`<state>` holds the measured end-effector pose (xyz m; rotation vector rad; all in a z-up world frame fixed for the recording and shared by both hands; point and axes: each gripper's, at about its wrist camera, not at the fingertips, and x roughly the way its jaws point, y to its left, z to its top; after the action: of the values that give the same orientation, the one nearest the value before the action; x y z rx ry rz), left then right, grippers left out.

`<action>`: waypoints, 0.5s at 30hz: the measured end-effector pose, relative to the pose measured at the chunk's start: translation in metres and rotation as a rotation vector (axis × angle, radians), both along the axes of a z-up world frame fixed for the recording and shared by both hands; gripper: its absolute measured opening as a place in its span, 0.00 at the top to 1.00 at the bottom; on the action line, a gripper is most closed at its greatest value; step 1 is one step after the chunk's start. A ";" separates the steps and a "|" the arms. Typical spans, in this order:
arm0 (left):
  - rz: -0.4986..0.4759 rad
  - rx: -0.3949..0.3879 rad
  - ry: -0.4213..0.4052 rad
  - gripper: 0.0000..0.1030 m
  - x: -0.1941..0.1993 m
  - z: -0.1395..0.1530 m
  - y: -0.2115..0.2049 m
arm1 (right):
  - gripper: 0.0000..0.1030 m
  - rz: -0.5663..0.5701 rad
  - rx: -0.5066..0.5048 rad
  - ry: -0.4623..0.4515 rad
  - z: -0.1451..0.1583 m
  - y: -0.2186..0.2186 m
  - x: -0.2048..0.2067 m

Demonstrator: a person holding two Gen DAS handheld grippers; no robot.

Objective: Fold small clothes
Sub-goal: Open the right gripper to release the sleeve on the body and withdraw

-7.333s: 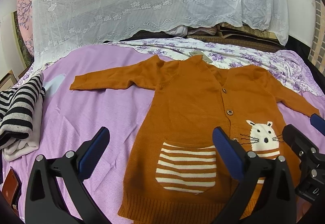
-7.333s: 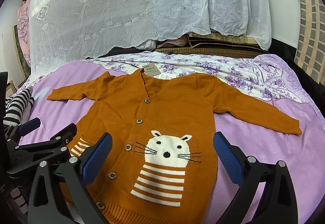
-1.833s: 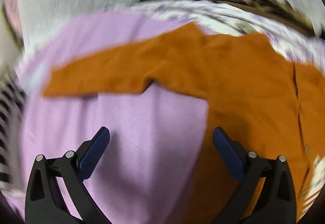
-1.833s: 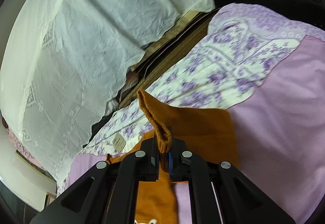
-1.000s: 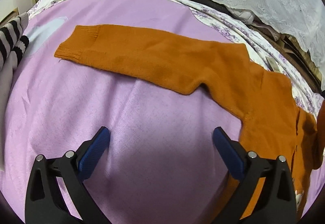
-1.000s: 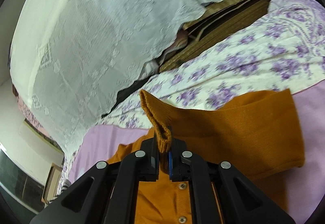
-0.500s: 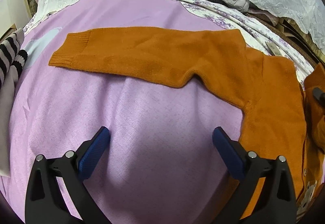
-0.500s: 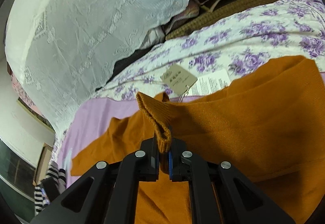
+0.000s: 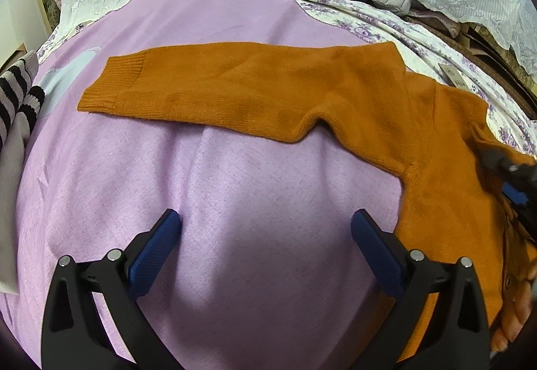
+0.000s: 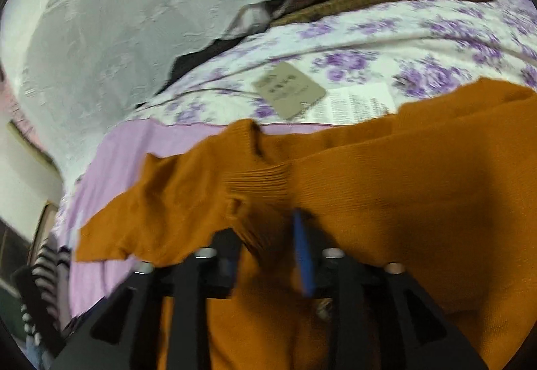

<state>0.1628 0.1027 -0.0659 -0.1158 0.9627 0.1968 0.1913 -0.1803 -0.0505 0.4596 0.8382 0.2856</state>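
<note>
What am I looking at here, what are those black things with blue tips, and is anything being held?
Those are hand-held tongs, one in each of a person's hands, each with a camera looking along its fingers. In the left camera's picture, the left tongs stand wide open and empty over a purple bedsheet, where an orange knitted cardigan lies with one sleeve stretched flat. A striped garment sits at the edge. In the right camera's blurred picture, the right tongs have just been opening; the other sleeve's ribbed cuff, folded over the cardigan's body, lies between the jaws, seemingly released. A paper tag lies beyond.
</note>
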 end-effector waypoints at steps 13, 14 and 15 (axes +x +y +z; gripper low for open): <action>0.002 0.007 0.001 0.04 0.000 -0.002 -0.002 | 0.62 -0.041 -0.166 0.042 -0.005 -0.026 -0.013; 0.002 0.006 0.002 0.04 0.001 -0.002 -0.002 | 0.61 -0.030 -0.197 0.052 -0.014 -0.020 -0.010; 0.002 0.007 0.003 0.04 0.001 -0.003 -0.002 | 0.61 -0.032 -0.220 0.026 -0.014 -0.018 -0.011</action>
<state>0.1635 0.1010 -0.0685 -0.1099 0.9652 0.2022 0.1804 -0.1979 -0.0646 0.2710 0.8757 0.1553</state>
